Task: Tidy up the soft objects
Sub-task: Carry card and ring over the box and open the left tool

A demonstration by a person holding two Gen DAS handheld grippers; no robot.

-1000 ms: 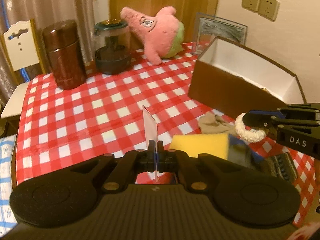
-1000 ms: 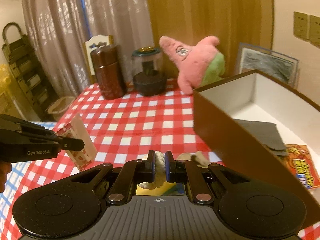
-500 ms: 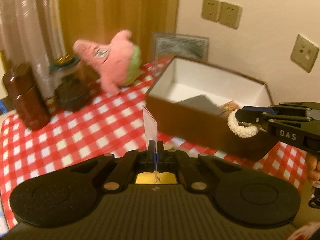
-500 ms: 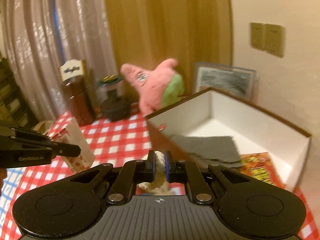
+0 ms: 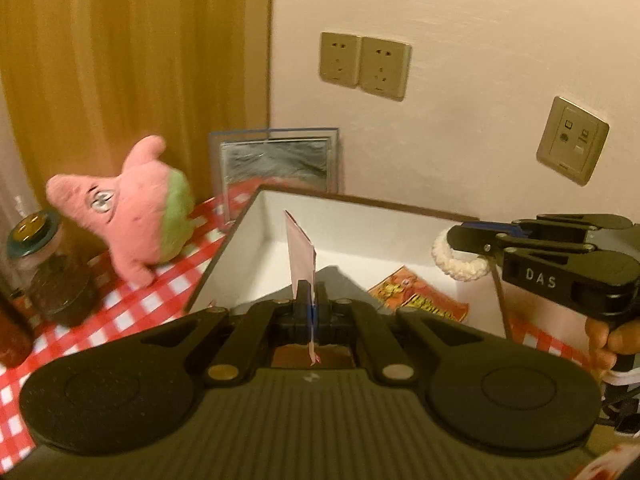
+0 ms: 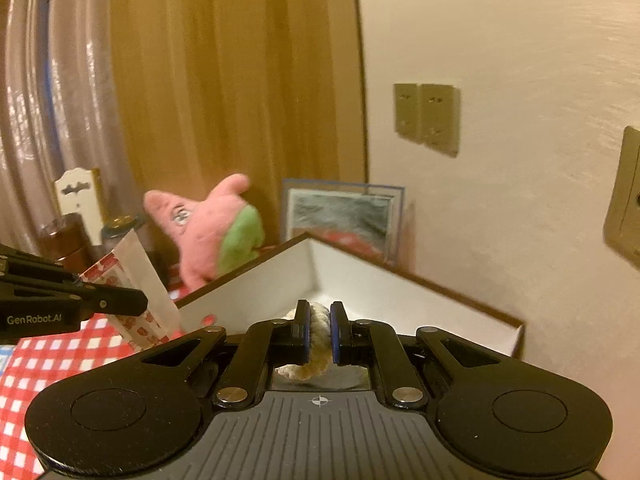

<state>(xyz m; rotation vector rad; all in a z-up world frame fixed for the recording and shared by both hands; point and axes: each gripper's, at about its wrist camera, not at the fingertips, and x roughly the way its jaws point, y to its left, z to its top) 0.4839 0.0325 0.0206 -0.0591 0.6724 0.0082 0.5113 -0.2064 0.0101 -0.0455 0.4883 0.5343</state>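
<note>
My left gripper (image 5: 310, 294) is shut on a thin red-and-white printed packet (image 5: 299, 252), held upright over the near wall of the brown box (image 5: 320, 216). In the right wrist view the packet (image 6: 132, 276) hangs from the left gripper (image 6: 140, 304) at the box's left corner. My right gripper (image 6: 319, 320) is shut on a white fluffy ring (image 6: 316, 328) above the box (image 6: 360, 276). In the left wrist view the ring (image 5: 456, 258) hangs from the right gripper (image 5: 452, 238) over the box's right side. An orange snack pack (image 5: 420, 296) lies inside.
A pink star plush (image 5: 132, 212) sits on the red checked tablecloth (image 5: 132, 312) left of the box. A framed picture (image 5: 276, 160) leans on the wall behind. A glass jar (image 5: 44, 264) stands at left. Wall sockets (image 5: 364, 66) are above.
Both grippers have lifted off the table and moved forward and right, over the box. Each still holds its item. The sponge and cloth on the table have dropped out of view.
</note>
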